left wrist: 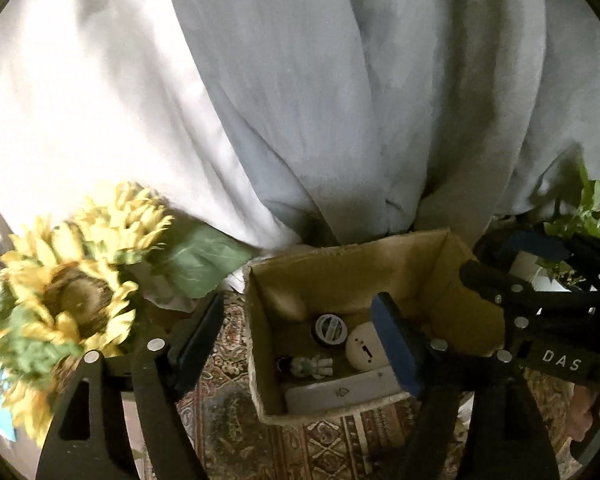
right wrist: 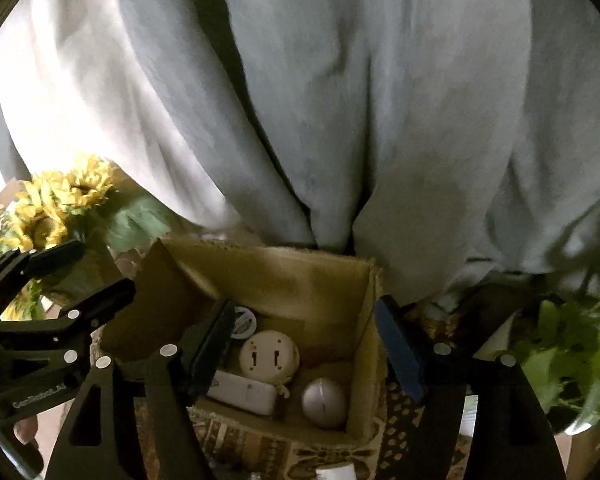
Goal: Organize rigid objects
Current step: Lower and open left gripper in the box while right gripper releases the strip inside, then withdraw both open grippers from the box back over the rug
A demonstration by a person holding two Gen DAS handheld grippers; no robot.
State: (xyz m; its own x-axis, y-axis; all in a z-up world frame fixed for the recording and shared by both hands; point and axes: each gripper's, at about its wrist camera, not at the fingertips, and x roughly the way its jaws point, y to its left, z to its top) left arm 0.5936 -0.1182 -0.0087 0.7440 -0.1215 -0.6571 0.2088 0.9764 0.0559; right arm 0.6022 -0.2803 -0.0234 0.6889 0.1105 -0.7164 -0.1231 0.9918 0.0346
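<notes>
An open cardboard box [left wrist: 340, 276] [right wrist: 280, 280] stands on a patterned cloth. It holds a round black tin [left wrist: 331, 329] [right wrist: 242, 322], a cream disc with a dotted face [left wrist: 364, 350] [right wrist: 269, 356], a small figurine [left wrist: 314, 366], a white flat case [left wrist: 340, 394] [right wrist: 244, 394] and a grey ball [right wrist: 325, 402]. My left gripper [left wrist: 300, 340] [right wrist: 80, 276] hovers above the box's left part, open with nothing between its pads. My right gripper [right wrist: 306, 346] [left wrist: 516, 260] hangs over the box's right part, open and empty too.
Yellow sunflowers [left wrist: 68, 280] [right wrist: 56, 208] crowd the left side. A leafy green plant [right wrist: 572, 352] [left wrist: 580, 216] stands at the right. A pale curtain [left wrist: 300, 100] hangs right behind the box. The patterned cloth [left wrist: 228, 400] runs toward me. A hand [left wrist: 596, 412] grips the right tool.
</notes>
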